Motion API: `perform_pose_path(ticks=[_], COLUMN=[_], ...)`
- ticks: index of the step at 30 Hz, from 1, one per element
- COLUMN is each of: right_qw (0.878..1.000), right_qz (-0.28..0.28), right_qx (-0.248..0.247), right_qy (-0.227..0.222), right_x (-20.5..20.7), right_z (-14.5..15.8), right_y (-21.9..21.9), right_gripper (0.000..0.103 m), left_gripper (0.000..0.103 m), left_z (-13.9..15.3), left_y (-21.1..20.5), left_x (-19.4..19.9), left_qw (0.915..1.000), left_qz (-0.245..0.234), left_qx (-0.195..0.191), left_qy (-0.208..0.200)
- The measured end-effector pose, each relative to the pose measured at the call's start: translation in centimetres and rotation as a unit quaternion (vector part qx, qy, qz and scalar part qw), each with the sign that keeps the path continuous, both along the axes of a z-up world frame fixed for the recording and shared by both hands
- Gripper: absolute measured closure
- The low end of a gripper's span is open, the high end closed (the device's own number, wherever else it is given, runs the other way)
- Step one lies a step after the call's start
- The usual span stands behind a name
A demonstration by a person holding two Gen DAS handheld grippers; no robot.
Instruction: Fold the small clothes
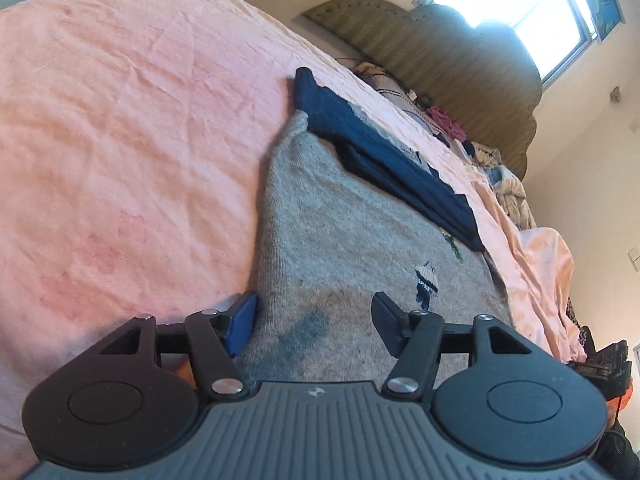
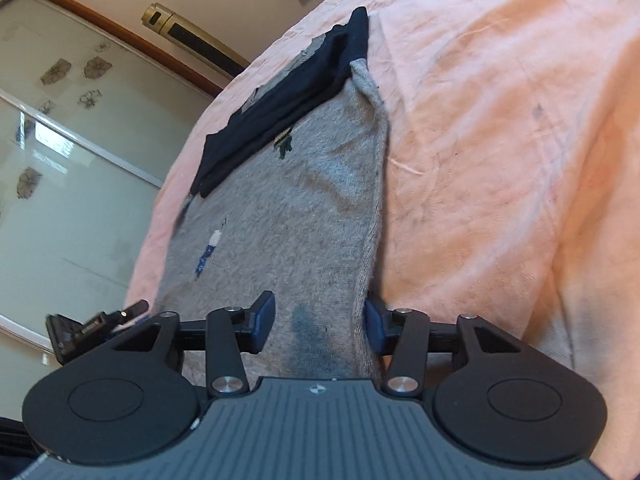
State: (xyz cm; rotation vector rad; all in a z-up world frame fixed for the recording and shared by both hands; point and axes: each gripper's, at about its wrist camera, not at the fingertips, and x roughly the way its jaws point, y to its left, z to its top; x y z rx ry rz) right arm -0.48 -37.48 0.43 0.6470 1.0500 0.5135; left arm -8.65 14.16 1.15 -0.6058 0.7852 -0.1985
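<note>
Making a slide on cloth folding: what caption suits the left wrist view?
Open left claw over the near edge of a grey knit garment with navy sleeves, on a pink bedsheet.

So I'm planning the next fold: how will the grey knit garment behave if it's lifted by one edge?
The grey knit garment would probably droop limply: it lies flat, following the pink bedsheet. Its rolled side edge suggests soft, stretchy knit. The dark blue folded part on its far end would likely slide or unfold if lifted fast.
</note>
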Motion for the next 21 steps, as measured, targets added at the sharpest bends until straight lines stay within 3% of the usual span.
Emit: perform_pose_path(ticks=[1,2,5,7,11,12,14,15,16,18,19,20,21], right_qw=[1.0,1.0,0.999,0.998,0.998,0.999,0.999,1.0,1.0,1.0,1.0,1.0,1.0], right_qz=[0.005,0.009,0.003,-0.02,-0.046,-0.046,-0.031,-0.023,-0.018,-0.001,0.007,0.014,0.02], right_qx=[-0.01,-0.013,-0.04,-0.062,-0.027,-0.018,0.005,0.011,0.016,0.026,0.025,0.016,-0.001], right_qy=[0.005,-0.003,-0.034,-0.026,-0.01,-0.007,-0.008,-0.009,-0.005,0.007,0.003,0.003,0.007], right_x=[0.2,0.2,-0.6,-1.1,-2.1,-2.5,-3.5,-4.0,-4.4,-4.8,-4.9,-4.9,-4.7], right_z=[-0.2,0.0,1.8,1.4,0.0,0.1,0.3,0.5,0.6,0.2,0.1,0.0,-0.1], right_y=[0.2,0.3,-0.4,-1.9,-2.8,-2.7,-2.5,-2.3,-2.0,-0.7,-0.1,0.5,0.8], right_gripper=[0.093,0.094,0.095,0.096,0.094,0.088,0.061,0.056,0.054,0.055,0.062,0.081,0.092], left_gripper=[0.092,0.097,0.098,0.098,0.096,0.093,0.083,0.069,0.065,0.065,0.067,0.068,0.088], left_z=[-0.1,-0.3,0.7,0.8,-0.1,0.1,0.1,0.0,-0.2,-0.6,-0.7,-0.7,-0.7], left_y=[-0.1,-0.1,0.3,0.3,0.5,0.7,1.1,1.1,1.2,0.9,0.6,0.3,0.1], left_x=[0.4,0.9,0.4,0.2,-0.1,-0.5,-1.3,-1.8,-2.4,-3.2,-3.3,-3.3,-3.1], left_qw=[0.9999,0.9994,0.9996,0.9988,0.9989,0.9992,0.9984,0.998,0.9978,0.9972,0.9975,0.998,0.9983], left_qz=[0.003,0.003,0.006,-0.001,-0.007,-0.012,-0.033,-0.036,-0.037,-0.031,-0.027,-0.021,-0.015], left_qx=[0.003,0.003,0.02,0.045,0.035,0.019,-0.013,-0.02,-0.029,-0.05,-0.05,-0.047,-0.039], left_qy=[0.011,0.033,0.021,0.023,0.031,0.035,0.044,0.048,0.048,0.047,0.042,0.038,0.041])
